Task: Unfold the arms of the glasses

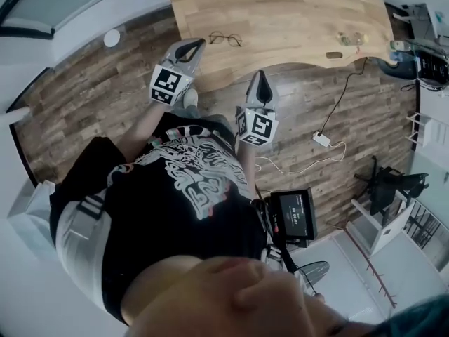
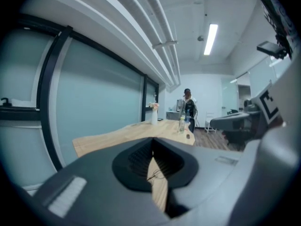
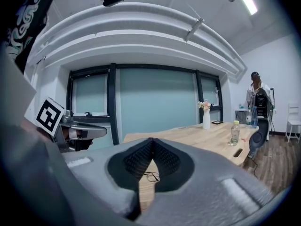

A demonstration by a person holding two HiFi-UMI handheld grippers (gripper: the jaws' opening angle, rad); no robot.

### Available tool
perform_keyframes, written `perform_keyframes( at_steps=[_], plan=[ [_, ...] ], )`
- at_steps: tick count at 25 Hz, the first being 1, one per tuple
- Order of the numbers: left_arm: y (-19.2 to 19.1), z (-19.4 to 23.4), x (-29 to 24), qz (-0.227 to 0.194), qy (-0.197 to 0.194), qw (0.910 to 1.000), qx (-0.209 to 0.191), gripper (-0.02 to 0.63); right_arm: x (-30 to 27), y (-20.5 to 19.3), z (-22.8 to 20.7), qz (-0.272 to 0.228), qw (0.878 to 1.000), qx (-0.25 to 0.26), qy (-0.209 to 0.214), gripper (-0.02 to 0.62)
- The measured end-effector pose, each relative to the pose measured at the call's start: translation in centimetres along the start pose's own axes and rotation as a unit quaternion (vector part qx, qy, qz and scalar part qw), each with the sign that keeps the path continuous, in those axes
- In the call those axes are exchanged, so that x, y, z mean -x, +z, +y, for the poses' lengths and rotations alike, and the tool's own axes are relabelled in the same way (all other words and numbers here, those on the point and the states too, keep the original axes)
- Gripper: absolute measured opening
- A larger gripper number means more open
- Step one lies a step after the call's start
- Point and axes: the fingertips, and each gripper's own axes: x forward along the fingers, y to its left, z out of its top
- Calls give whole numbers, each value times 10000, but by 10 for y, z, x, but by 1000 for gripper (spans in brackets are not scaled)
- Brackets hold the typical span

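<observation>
Thin wire-rimmed glasses (image 1: 226,38) lie on the wooden table (image 1: 295,20) near its front edge; I cannot tell how their arms stand. My left gripper (image 1: 198,44) hovers just left of them, its tips close to the frame, jaws together with nothing between them. My right gripper (image 1: 261,76) is held further back, off the table's edge over the floor, also shut and empty. In the left gripper view the glasses (image 2: 155,175) show through the gap below the closed tips (image 2: 151,142). The right gripper view shows the glasses (image 3: 152,176) the same way, below its tips (image 3: 152,141).
A water bottle (image 3: 234,133) and a vase with flowers (image 3: 206,117) stand further along the table. A person (image 3: 257,98) stands at the far end of the room. On the floor lie a white adapter with its cable (image 1: 321,138) and a screen device (image 1: 295,215).
</observation>
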Motion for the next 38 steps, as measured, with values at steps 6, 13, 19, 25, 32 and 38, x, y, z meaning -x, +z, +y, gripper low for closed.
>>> perform_keyframes(
  at_steps=[6, 13, 19, 25, 32, 38],
  plan=[
    [3, 13, -42, 51, -74, 10000, -38, -11, -42, 4, -16, 81, 9998, 132, 135, -1],
    [-15, 14, -84, 327, -64, 9994, 4, -11, -94, -4, -32, 257, 9980, 253, 522, 0],
    [-29, 23, -123, 617, -33, 9980, -93, -11, -131, -9, -40, 378, 9944, 373, 918, -1],
    [-41, 31, -150, 802, -22, 9967, -138, -11, -159, -33, -40, 681, 9856, 944, 1226, -1],
    [-64, 40, -174, 1131, -22, 9935, -116, -11, -185, -59, -43, 967, 9784, 1045, 1498, -2],
    [-95, 36, -192, 1446, -245, 9891, -96, -11, -206, -89, -48, 1160, 9726, 1081, 1701, -1]
  ],
)
